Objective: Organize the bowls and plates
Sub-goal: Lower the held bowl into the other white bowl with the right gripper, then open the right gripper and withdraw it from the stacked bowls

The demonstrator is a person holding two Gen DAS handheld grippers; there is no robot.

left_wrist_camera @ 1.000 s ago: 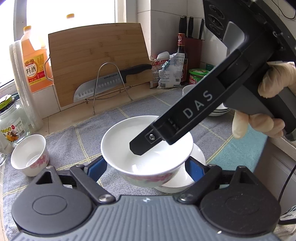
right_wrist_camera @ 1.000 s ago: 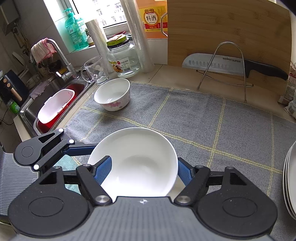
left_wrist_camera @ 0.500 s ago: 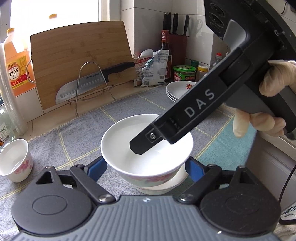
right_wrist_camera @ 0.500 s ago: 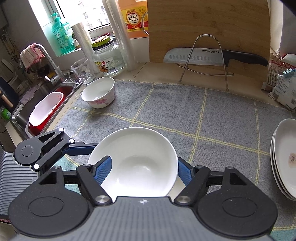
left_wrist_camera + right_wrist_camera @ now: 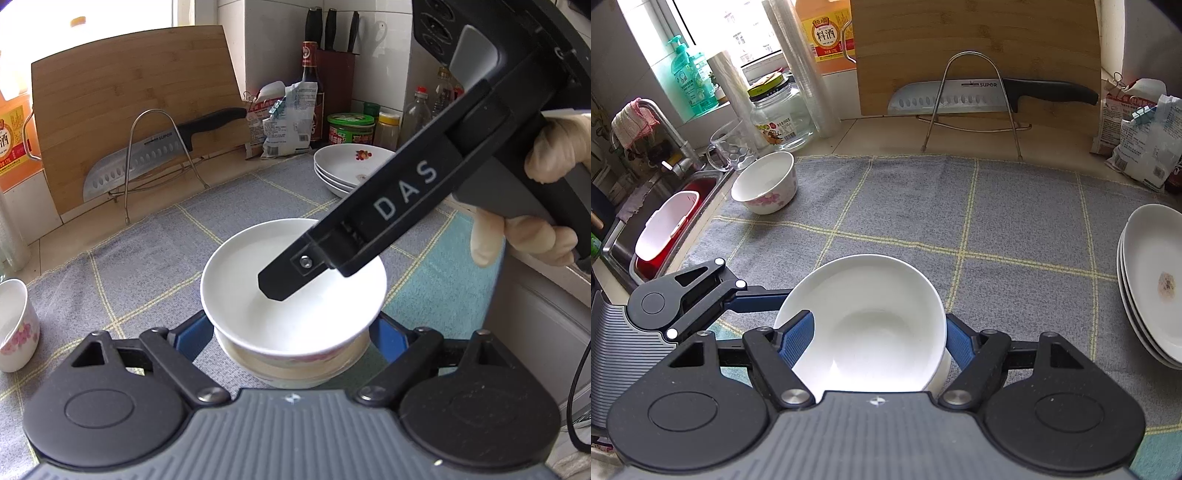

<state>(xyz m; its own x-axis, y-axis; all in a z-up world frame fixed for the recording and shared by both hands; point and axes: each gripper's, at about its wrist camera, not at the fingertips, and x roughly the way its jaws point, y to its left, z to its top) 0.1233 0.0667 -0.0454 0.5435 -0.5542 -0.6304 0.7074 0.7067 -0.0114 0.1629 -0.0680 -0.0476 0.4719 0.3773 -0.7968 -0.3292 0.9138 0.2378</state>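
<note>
A white bowl with a pink flower pattern [image 5: 291, 314] is clamped between both grippers. My left gripper [image 5: 291, 332] grips its sides. My right gripper [image 5: 871, 339] also holds this bowl [image 5: 864, 317], one finger inside the rim and one outside; its finger [image 5: 295, 273] reaches into the bowl in the left wrist view. The bowl sits just above or into a second bowl [image 5: 288, 373] beneath it; I cannot tell if they touch. Another flowered bowl [image 5: 764, 186] stands at the mat's far left. A stack of white plates [image 5: 1152, 280] sits at the right.
A grey checked mat [image 5: 960, 221] covers the counter. A cutting board [image 5: 975, 48] and cleaver on a wire rack [image 5: 971, 99] stand at the back. A sink with a red tub [image 5: 665, 229] lies left. Jars, bottles and bags [image 5: 291, 118] line the back corner.
Both grippers have carried the bowl to the right and lowered it over the bowl beneath. The plate stack has come nearer in both views; the far flowered bowl has slid left.
</note>
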